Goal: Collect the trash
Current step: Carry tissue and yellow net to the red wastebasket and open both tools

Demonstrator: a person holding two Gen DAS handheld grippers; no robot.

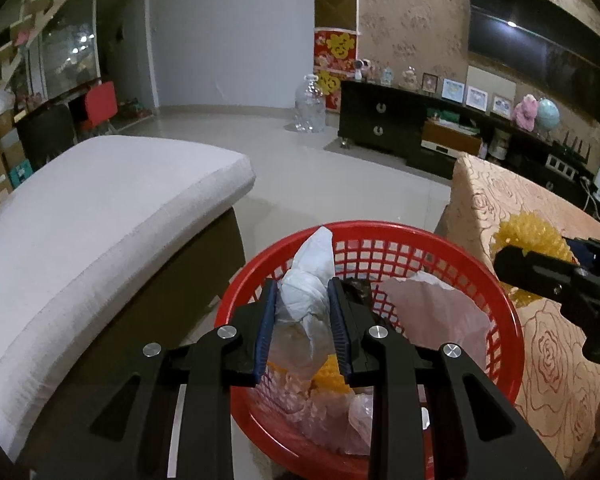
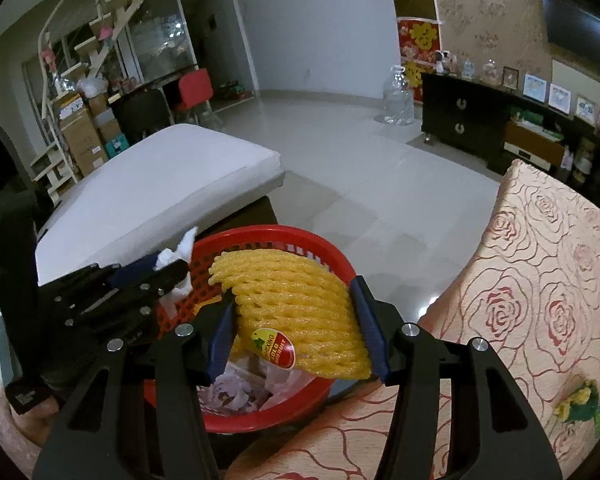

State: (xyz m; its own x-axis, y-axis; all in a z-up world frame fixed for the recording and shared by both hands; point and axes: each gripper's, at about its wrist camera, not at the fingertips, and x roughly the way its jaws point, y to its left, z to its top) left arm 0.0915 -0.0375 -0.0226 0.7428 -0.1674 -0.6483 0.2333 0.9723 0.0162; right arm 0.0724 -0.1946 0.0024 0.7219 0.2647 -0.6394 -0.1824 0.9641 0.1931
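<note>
A red plastic basket stands on the floor between a sofa and a table, with crumpled wrappers and bags inside. My left gripper is shut on a crumpled white tissue and hangs over the basket's near side. In the right wrist view my right gripper is shut on a yellow foam fruit net with a red sticker, above the basket. The left gripper with its tissue shows at that view's left. The right gripper's finger and the net appear at the right edge of the left wrist view.
A white sofa cushion lies left of the basket. A table under a rose-patterned cloth stands to the right, with a small crumpled wrapper on it. Beyond lie pale floor tiles, a dark TV cabinet and a large clear water bottle.
</note>
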